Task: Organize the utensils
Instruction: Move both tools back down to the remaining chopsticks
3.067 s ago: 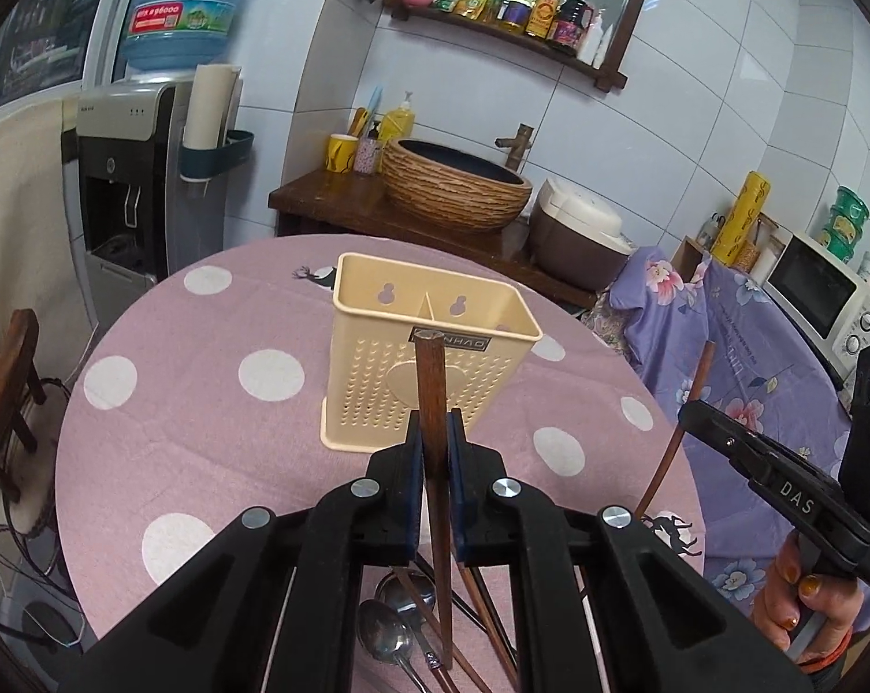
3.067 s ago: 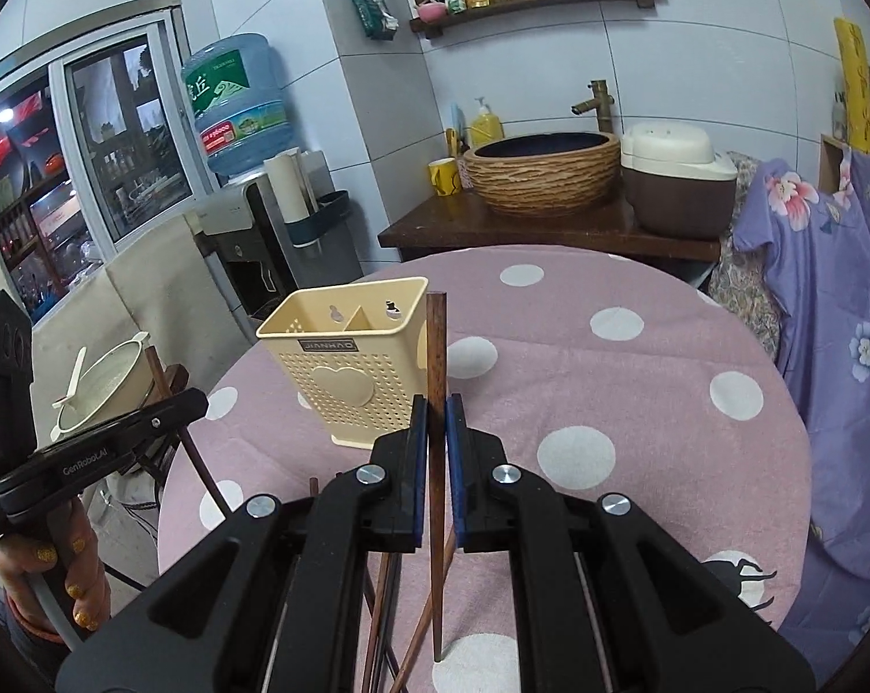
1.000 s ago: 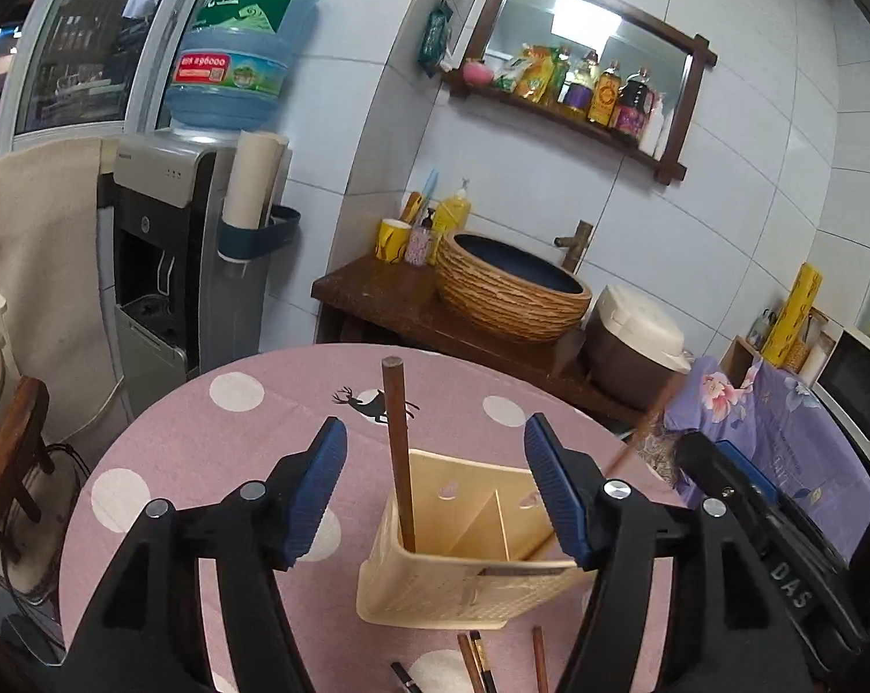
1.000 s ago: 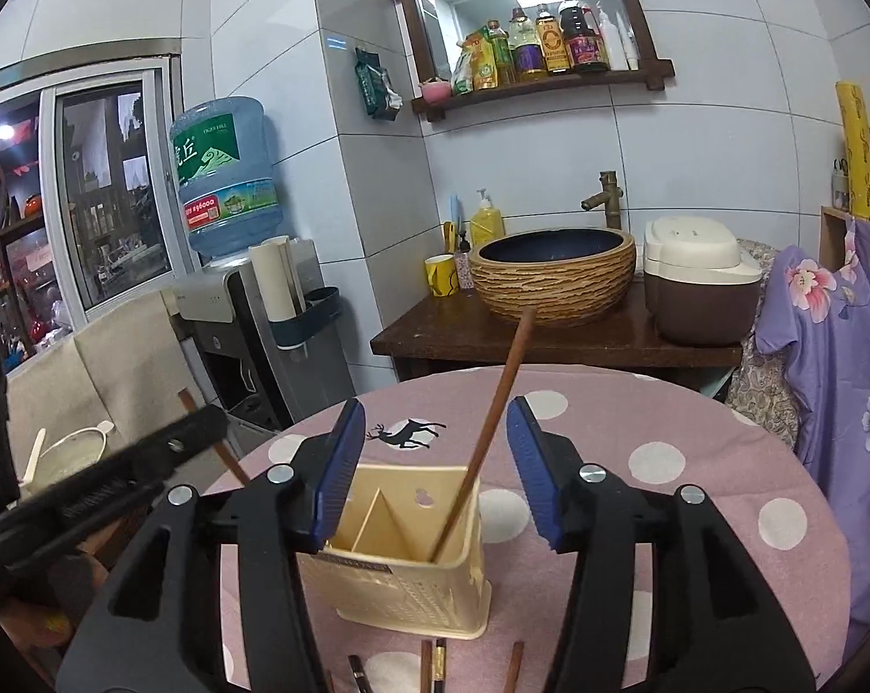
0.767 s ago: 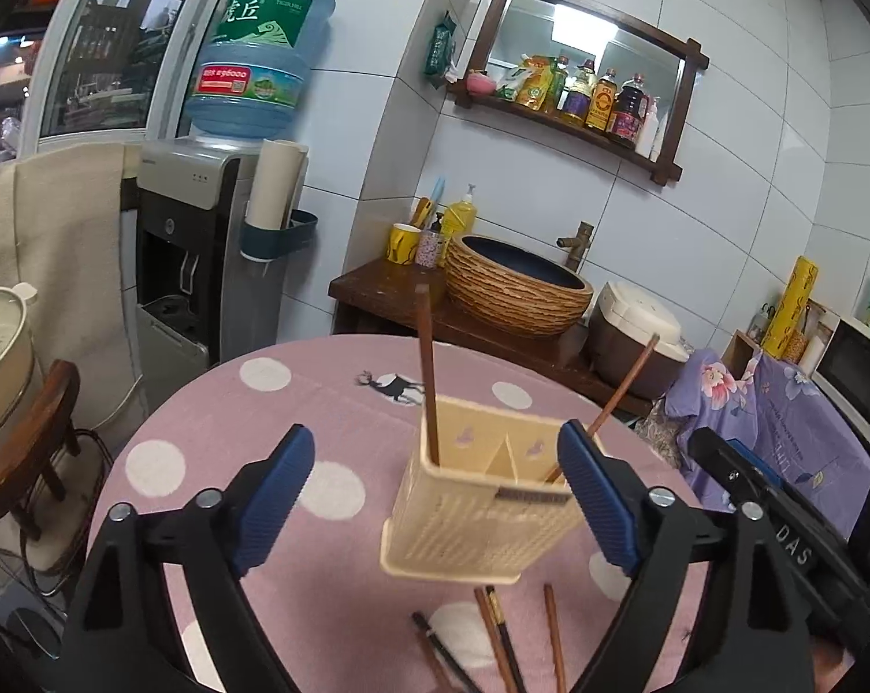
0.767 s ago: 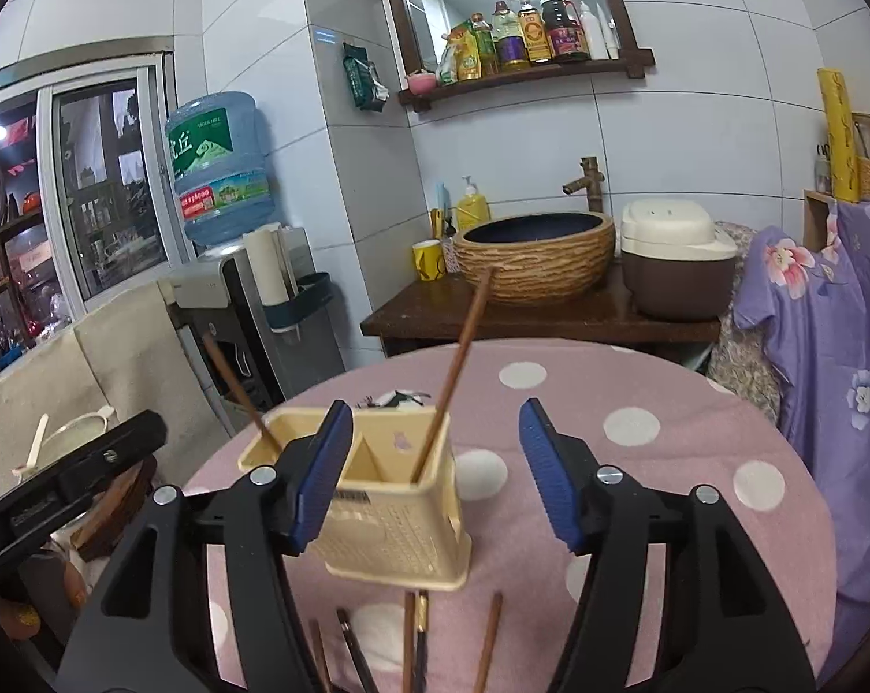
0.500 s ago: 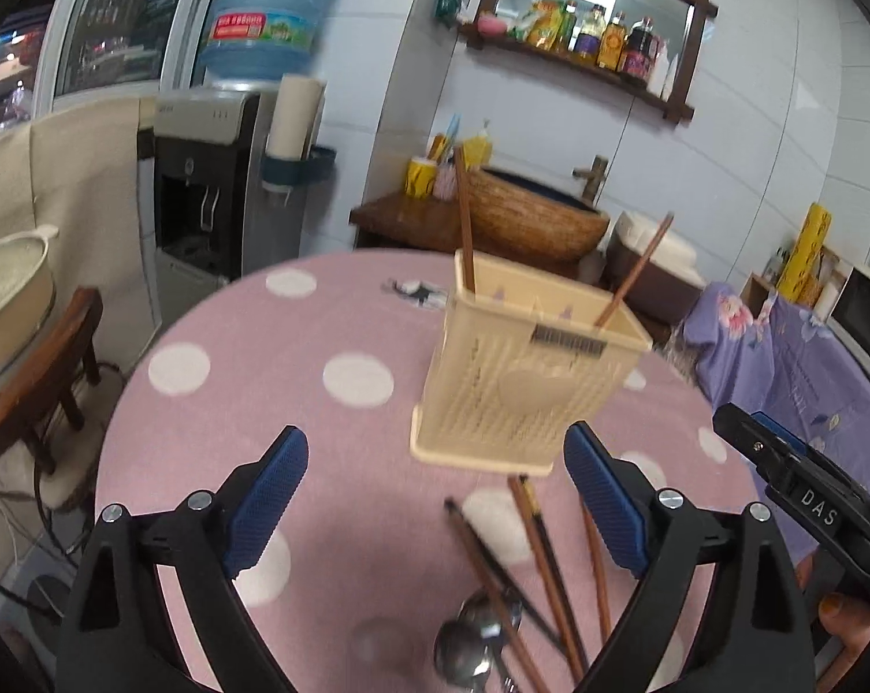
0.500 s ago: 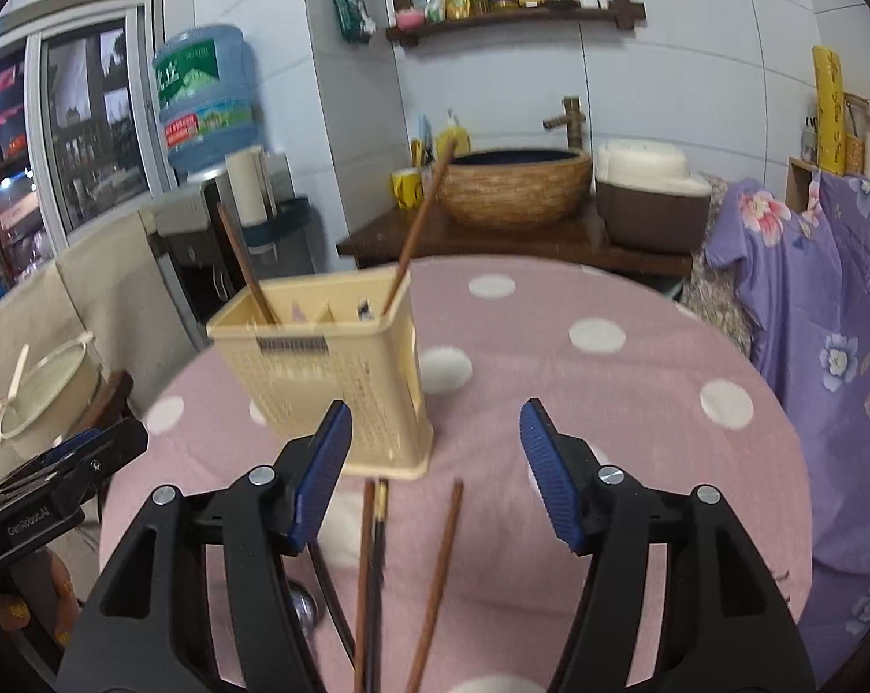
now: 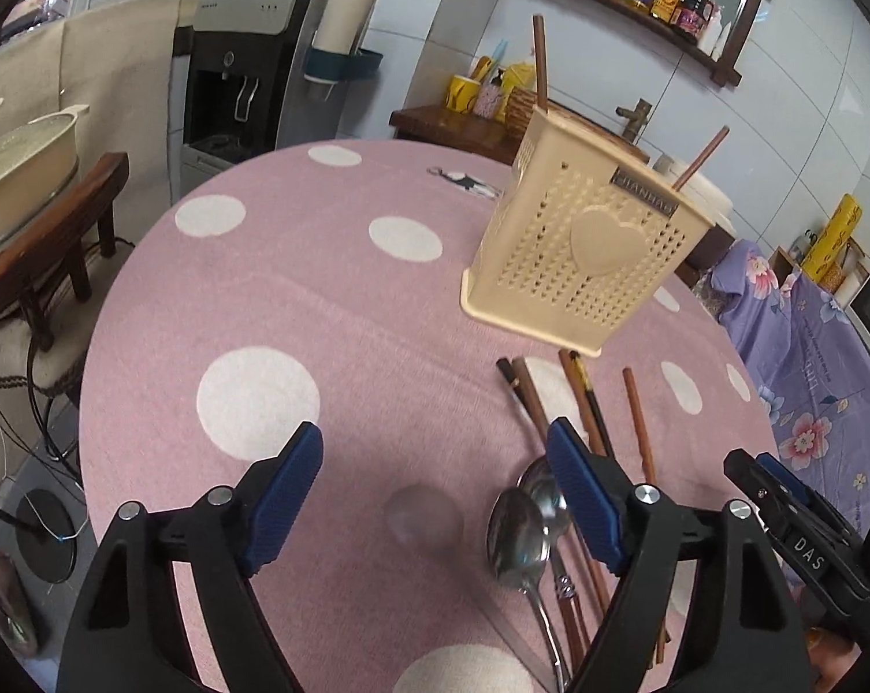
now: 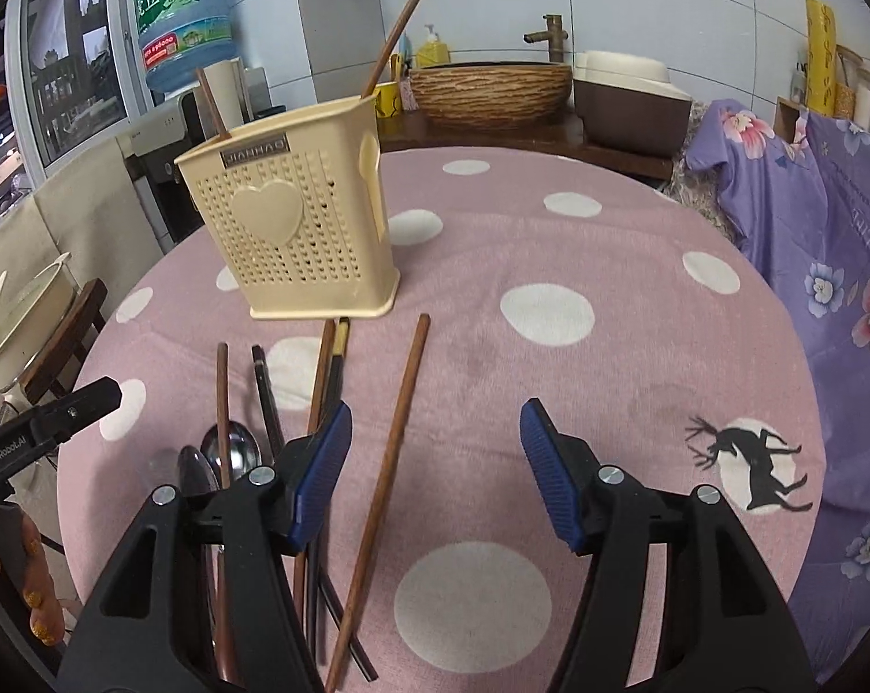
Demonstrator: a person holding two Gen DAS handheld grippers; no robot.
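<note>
Left wrist view. Left gripper (image 9: 435,496) open, nothing between the blue pads; jaws narrowed a little in the last half second after spreading wide. Compared with half a second back: lower and nearer the cloth, holder (image 9: 585,254) pushed up and to the right of the picture, utensils larger and nearer the right-hand pad. Two chopsticks (image 9: 540,60) standing in the holder, one upright at its far left corner, one leaning out to the right; three seconds ago one of these was clamped in these jaws. Loose chopsticks (image 9: 637,421) lying on the table (image 9: 296,300) in front of the holder, fanned toward the camera. Two spoons (image 9: 519,537) overlapping, just left of the right-hand pad, handles running out at the bottom. Bare cloth under and left of the jaws, out to the round table edge on the left; a wooden chair (image 9: 48,231) beyond that edge. Right gripper's arm visible at lower right.

Right wrist view. Right gripper (image 10: 435,473) open and empty, jaws steady over the last half second. Since half a second ago: lower, holder (image 10: 296,213) higher in the picture, chopsticks closer. One loose chopstick (image 10: 394,444) passing between the pads, untouched. Others (image 10: 319,381) and the spoons (image 10: 230,456) by the left-hand pad, partly hidden behind it. Wide open cloth to the right, up to the edge by a purple flowered cloth (image 10: 828,219).
</note>
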